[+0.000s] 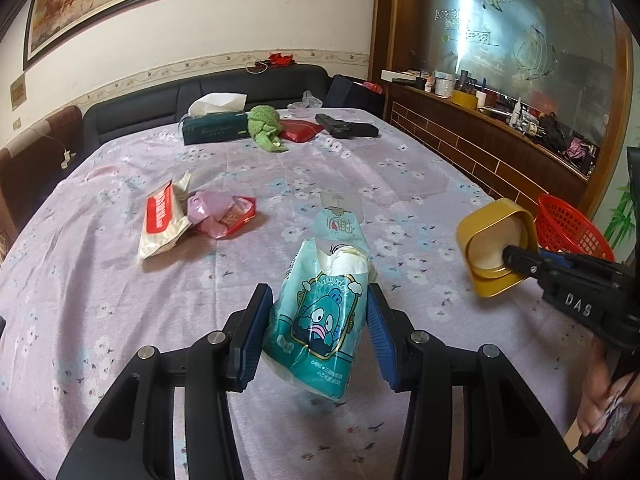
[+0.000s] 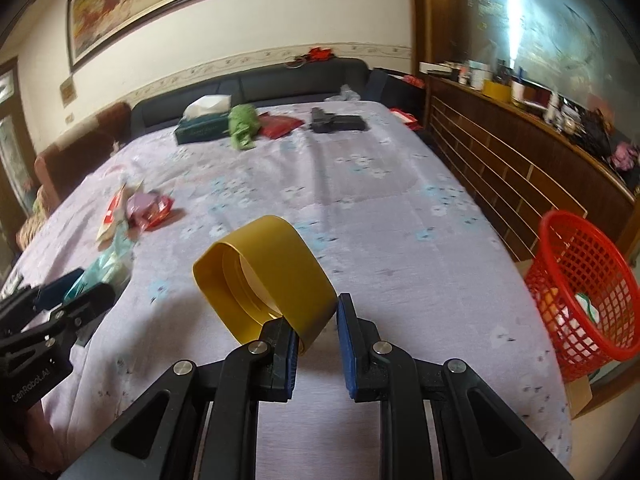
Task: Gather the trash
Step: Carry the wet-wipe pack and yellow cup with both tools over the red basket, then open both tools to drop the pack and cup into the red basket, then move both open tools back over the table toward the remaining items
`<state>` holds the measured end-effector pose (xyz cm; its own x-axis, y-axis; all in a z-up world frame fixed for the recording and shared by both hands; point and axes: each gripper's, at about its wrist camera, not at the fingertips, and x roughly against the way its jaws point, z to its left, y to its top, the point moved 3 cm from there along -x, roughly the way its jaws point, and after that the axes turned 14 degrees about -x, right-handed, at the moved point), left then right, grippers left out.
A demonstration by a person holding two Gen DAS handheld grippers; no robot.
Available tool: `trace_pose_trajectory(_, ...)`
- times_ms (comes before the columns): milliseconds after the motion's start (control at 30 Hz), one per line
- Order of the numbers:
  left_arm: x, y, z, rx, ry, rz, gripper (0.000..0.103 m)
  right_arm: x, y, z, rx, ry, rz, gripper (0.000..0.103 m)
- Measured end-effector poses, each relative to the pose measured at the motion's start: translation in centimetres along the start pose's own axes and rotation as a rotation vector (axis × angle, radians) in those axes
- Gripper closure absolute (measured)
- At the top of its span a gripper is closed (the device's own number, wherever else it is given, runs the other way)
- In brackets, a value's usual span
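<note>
My left gripper [image 1: 318,326] is shut on a teal tissue pack [image 1: 320,312] with a cartoon print, held just above the flowered tablecloth [image 1: 360,168]. My right gripper [image 2: 316,316] is shut on the wall of a yellow square lid [image 2: 264,272], hollow side facing left. In the left wrist view that lid [image 1: 496,248] hangs at the right, near the red mesh basket [image 1: 572,228]. The basket [image 2: 584,292] stands past the table's right edge with some trash inside. A red-and-white wrapper [image 1: 164,220], a pink bag [image 1: 212,214] and a red wrapper [image 1: 242,216] lie together on the left.
At the far end lie a green tissue box [image 1: 214,126], a green plush [image 1: 264,128], a red pouch [image 1: 300,130] and a black object [image 1: 346,126]. A dark sofa [image 1: 240,84] backs the table. A cluttered wooden counter [image 1: 500,148] runs along the right.
</note>
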<state>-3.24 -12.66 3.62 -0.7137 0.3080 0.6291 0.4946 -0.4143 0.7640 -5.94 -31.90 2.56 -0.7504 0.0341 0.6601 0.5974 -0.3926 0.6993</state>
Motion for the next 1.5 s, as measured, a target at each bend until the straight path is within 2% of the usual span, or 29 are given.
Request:
trace_pose_trajectory(267,0.3,3.6,-4.9,-0.084,-0.069,-0.019,0.057,3.2,2.3,-6.9,-0.123,-0.028,-0.061,0.084)
trace_pose_trajectory(533,0.4,8.7,-14.8,-0.224,-0.251,-0.053,0.057,9.0,4.5,-18.0,-0.302,-0.154,-0.200,0.084)
trace_pose_trajectory(633,0.1,10.6,-18.9,-0.257,-0.326,-0.060,0.057,10.4,5.1,-21.6,-0.360,-0.196,-0.225,0.084)
trace_pose_trajectory(700,-0.7,11.9,-21.5,-0.273,-0.375,-0.053,0.057,10.9,5.5,-23.3,-0.385,-0.209,-0.233,0.084)
trace_pose_trajectory(933,-3.4,16.0,-28.0,-0.275,-0.458,-0.043,0.056,11.3,7.1,-28.0,-0.432,-0.260,-0.242,0.083)
trace_pose_trajectory(1000,-4.6,16.9,-29.3,-0.259,-0.488,-0.040,0.051,10.8,7.4,-28.7,-0.435,-0.267,-0.237,0.083)
trace_pose_trajectory(1033,-4.7,17.1,-30.0,-0.257,-0.491,-0.038,0.042,10.3,7.7,-29.0,-0.423,-0.282,-0.228,0.082)
trace_pose_trajectory(1067,-5.3,17.3,-30.5,-0.257,-0.486,-0.029,0.034,9.6,7.9,-29.4,-0.416,-0.302,-0.213,0.081)
trace_pose_trajectory(1100,-5.9,17.3,-30.8,-0.254,-0.478,-0.011,0.034,9.3,7.9,-29.7,-0.422,-0.305,-0.209,0.081)
trace_pose_trajectory(1133,-6.2,17.2,-30.7,-0.245,-0.479,0.005,0.034,9.1,7.9,-30.0,-0.429,-0.296,-0.202,0.069)
trace_pose_trajectory(1167,-6.3,16.9,-30.5,-0.236,-0.489,0.010,0.034,9.0,7.8,-30.3,-0.436,-0.283,-0.198,0.064)
trace_pose_trajectory(1367,-5.0,15.1,-26.8,-0.210,-0.453,0.002,0.034,10.7,6.4,-30.0,-0.457,-0.245,-0.234,0.064)
trace_pose_trajectory(1500,-4.0,13.5,-22.8,-0.175,-0.401,0.008,0.034,10.9,6.1,-27.3,-0.423,-0.189,-0.227,0.064)
